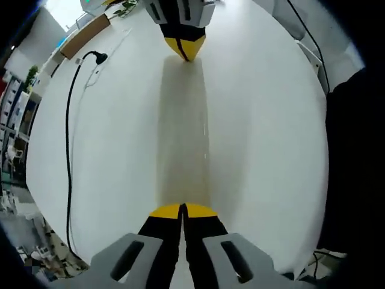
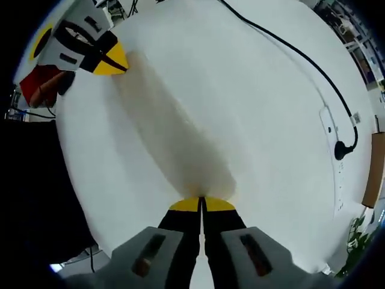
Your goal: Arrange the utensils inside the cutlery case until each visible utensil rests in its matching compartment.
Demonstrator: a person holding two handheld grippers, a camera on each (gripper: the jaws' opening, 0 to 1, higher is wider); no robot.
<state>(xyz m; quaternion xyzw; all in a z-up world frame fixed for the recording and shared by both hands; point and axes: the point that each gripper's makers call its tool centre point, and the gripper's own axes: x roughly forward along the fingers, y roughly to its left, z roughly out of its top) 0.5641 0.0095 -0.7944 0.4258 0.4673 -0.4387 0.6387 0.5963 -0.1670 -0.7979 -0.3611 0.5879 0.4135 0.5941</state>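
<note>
White desk surface [image 1: 252, 120] spans both views, plain and matte, with cluttered room fittings past its far edges. Reading the left gripper view from left to right, I see a black cable [image 1: 68, 156] running along the desk's left edge and ending in a plug [image 1: 99, 58] near the far left corner, beside a pale power strip [image 1: 96, 77] lying flat on the desk. At centre bottom my left gripper [image 1: 182, 209] rises with its yellow-tipped jaws pressed together and nothing between them. Directly opposite, at the top centre, I see the right gripper [image 1: 186, 47] pointing back toward me, its yellow tips likewise meeting. A long soft shadow lies on the desk between the two. At the right edge a dark mass, probably clothing, blocks the desk's border.

Reading the right gripper view from left to right, I see the left gripper [image 2: 114, 60] entering at the upper left, tips closed, with a red sleeve [image 2: 37, 83] behind it. At centre bottom my right gripper [image 2: 201, 203] shows its jaws fully together, empty. A black cable [image 2: 301, 57] crosses the far desk toward the right edge, ending at a plug [image 2: 343, 149] by the power strip [image 2: 332, 138]. I cannot locate the cutlery case or any utensil on the desk.
</note>
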